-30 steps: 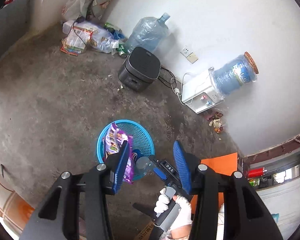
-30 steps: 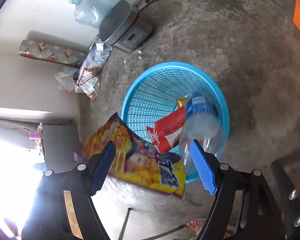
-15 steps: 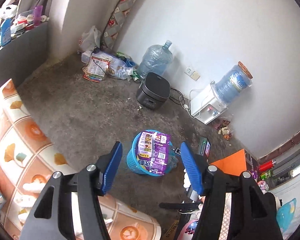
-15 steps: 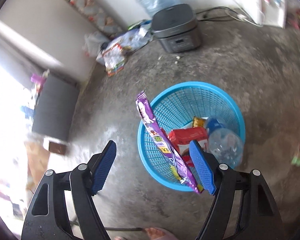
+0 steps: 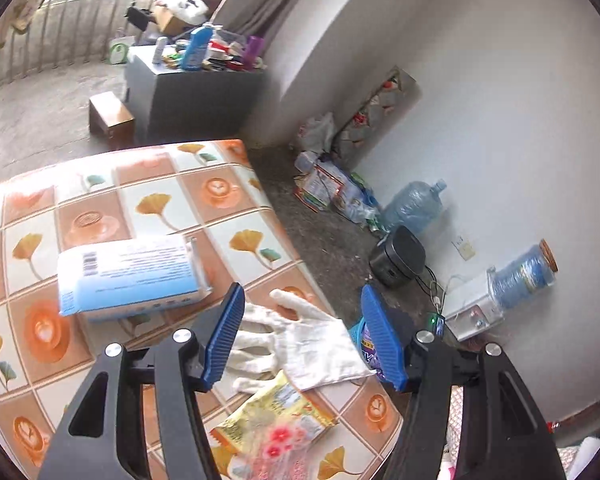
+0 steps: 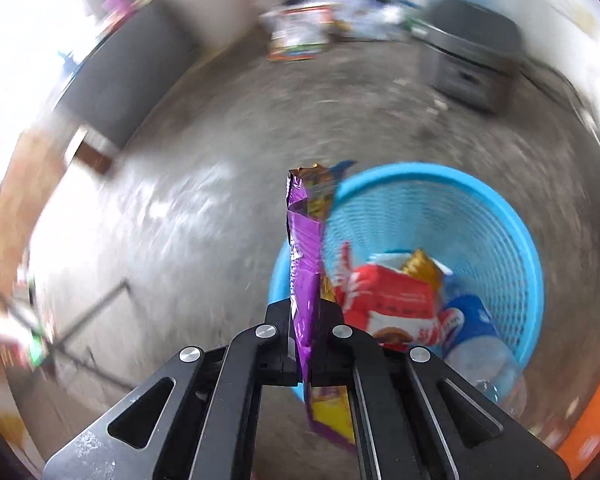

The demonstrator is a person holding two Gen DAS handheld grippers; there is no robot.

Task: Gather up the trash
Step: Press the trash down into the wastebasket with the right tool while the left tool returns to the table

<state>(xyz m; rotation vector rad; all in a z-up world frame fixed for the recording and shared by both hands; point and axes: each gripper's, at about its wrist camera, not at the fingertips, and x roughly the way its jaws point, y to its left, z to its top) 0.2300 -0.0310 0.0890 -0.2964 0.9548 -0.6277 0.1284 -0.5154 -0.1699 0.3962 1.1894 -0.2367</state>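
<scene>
Since a second ago, the left gripper (image 5: 302, 336) has swung away from the blue basket (image 6: 500, 208) to the table (image 5: 112, 184) with its leaf-and-coffee-cup cloth, and its jaws have opened wider; they stand spread with nothing pinched, a white glove (image 5: 312, 340) lying between them and a yellow snack wrapper (image 5: 276, 416) just beside the glove. A pale blue packet (image 5: 128, 276) with a barcode lies near; its print is too small to read. The right gripper (image 6: 306, 340) has just snapped closed on the purple snack bag (image 6: 304, 248), held edge-on at the basket's rim. Inside the basket lie a red packet (image 6: 396, 300) and a plastic bottle (image 6: 476, 340); their writing is blurred.
</scene>
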